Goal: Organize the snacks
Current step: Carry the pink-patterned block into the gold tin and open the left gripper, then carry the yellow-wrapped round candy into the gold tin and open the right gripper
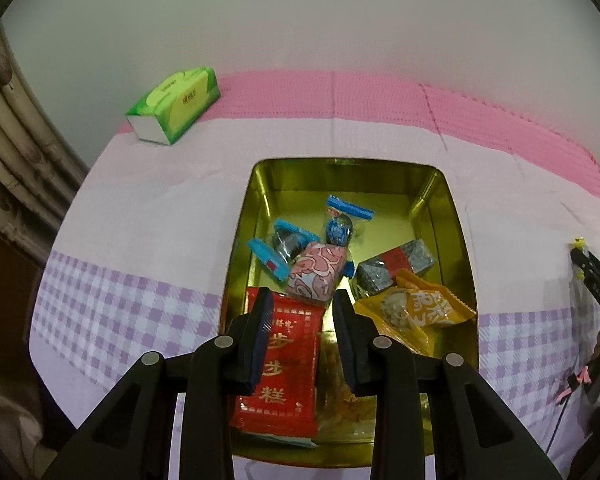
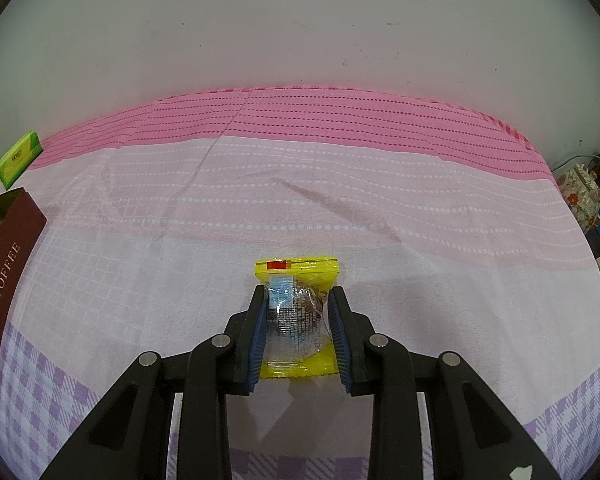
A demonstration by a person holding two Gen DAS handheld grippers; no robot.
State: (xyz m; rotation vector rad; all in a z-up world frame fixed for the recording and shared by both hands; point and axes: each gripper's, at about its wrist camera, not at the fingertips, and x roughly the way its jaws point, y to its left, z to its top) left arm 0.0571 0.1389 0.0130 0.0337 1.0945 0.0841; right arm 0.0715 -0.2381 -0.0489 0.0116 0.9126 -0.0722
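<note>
A gold tin [image 1: 244,220] sits on the cloth and holds several snacks: a red packet [image 1: 288,364], a pink patterned one [image 1: 316,274], two blue-ended candies [image 1: 342,224], a grey-and-red bar [image 1: 398,266] and an orange packet [image 1: 416,308]. My left gripper [image 1: 302,304] is open and empty, hovering over the tin's near end. My right gripper [image 2: 298,300] is shut on a yellow-edged clear snack packet [image 2: 296,312], held just above the cloth. The tin's dark red TOFFEE side [image 2: 8,280] shows at the far left of the right wrist view.
A green tissue pack [image 1: 174,104] lies at the table's back left; it also shows in the right wrist view [image 2: 18,160]. The pink, white and lilac-checked cloth [image 2: 340,208] covers the table up to a plain wall. Clutter [image 2: 588,200] stands beyond the right edge.
</note>
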